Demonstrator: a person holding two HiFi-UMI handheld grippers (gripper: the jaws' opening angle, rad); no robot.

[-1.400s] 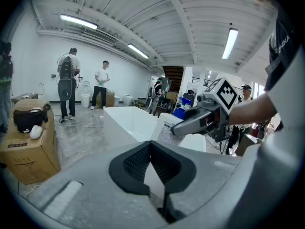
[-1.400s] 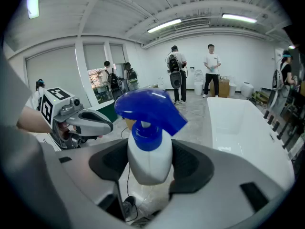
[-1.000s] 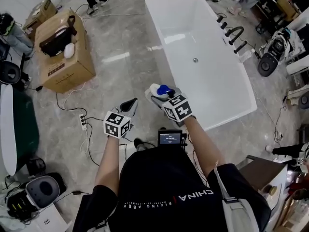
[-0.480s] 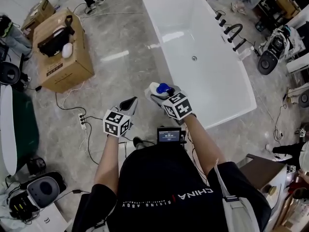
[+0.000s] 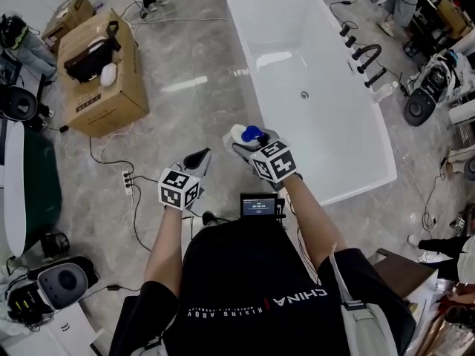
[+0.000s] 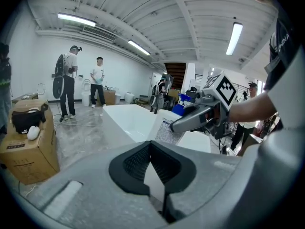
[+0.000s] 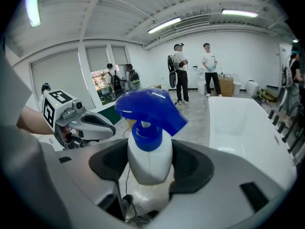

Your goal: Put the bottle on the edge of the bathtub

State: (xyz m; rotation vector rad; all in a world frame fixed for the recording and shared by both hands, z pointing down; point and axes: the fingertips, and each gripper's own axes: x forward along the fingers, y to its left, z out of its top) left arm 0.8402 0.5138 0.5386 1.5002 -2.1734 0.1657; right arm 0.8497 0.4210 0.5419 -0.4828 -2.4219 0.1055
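Holding one bottle (image 7: 148,166) up in the air, the right gripper (image 5: 249,142) has its two jaws pressed on the white sides of it. The bottle is white with one blue spray top. It sits between the jaws with the spray top sticking up past them.

The bottle is not on the bathtub (image 5: 349,181). In the head view it hangs over the gray floor (image 5: 185,65), just beside the long side of the tub, near the corner closest to the person.

The left gripper (image 6: 150,147) has nothing in it. Its two jaws come together at the tips. It is beside the right gripper, and the two do not touch.

There is one bathtub. It is white, with one small drain hole (image 5: 304,95) in the bottom. A row of black taps (image 5: 365,54) stands along its far long side.

One brown cardboard box (image 5: 104,99) sits on the floor, well apart from the tub. Two things lie on top of it: one black bag (image 5: 89,54) and one small white round thing (image 5: 109,73). One white power strip (image 5: 128,186) lies on the floor near the left gripper.

In the right gripper view, two people (image 7: 178,73) stand side by side far off, past the end of the tub.
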